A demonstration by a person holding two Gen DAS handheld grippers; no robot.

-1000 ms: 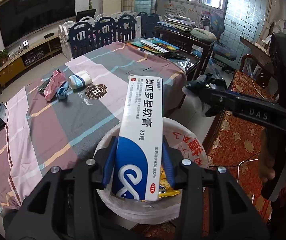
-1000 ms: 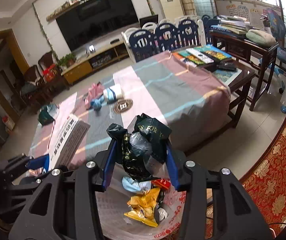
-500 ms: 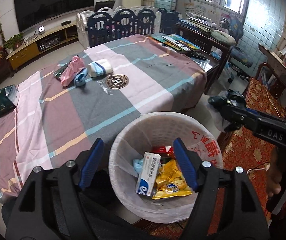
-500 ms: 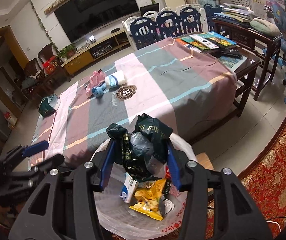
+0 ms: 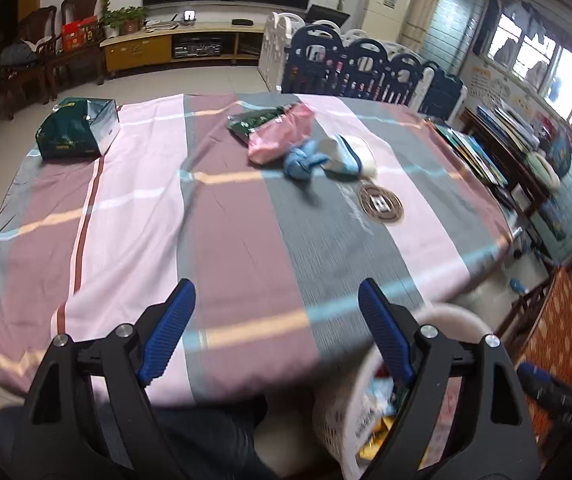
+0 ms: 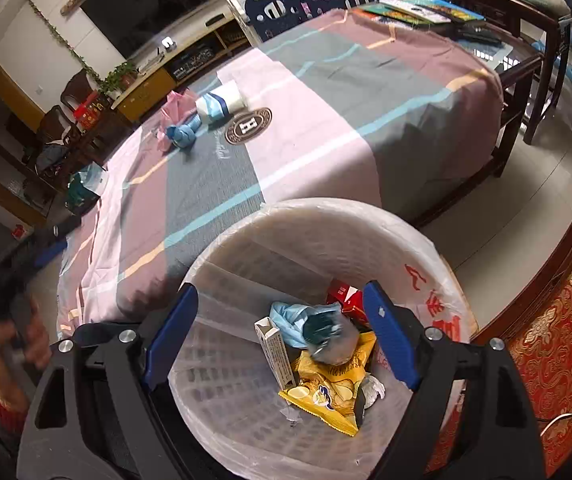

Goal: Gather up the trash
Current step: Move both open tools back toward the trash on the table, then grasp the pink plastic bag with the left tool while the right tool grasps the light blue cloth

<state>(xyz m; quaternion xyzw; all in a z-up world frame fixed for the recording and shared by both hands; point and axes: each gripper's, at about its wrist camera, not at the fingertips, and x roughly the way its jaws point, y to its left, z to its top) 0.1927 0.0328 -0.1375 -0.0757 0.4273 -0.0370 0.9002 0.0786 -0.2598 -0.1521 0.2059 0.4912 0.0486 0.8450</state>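
Note:
My right gripper (image 6: 282,312) is open and empty above the white trash bin (image 6: 417,240). In the bin lie a dark bag (image 6: 325,330), a medicine box (image 6: 276,354), a yellow snack packet (image 6: 331,392) and a red pack (image 6: 343,296). My left gripper (image 5: 274,312) is open and empty over the near edge of the striped tablecloth (image 5: 226,240); the bin (image 5: 345,408) is at its lower right. On the table lie a pink pouch (image 5: 282,136), a blue cloth knot (image 5: 301,160), a white-and-blue roll (image 5: 349,154), a dark green packet (image 5: 258,120) and a green bag (image 5: 78,128).
Books (image 6: 417,10) lie at the table's far end. A navy and white play fence (image 5: 361,68) stands behind the table. A TV bench (image 5: 190,44) lines the far wall. A red patterned chair (image 6: 557,340) is right of the bin.
The right gripper opened and the dark bag dropped into the bin. The left gripper, open and empty, swung left from over the bin to over the table.

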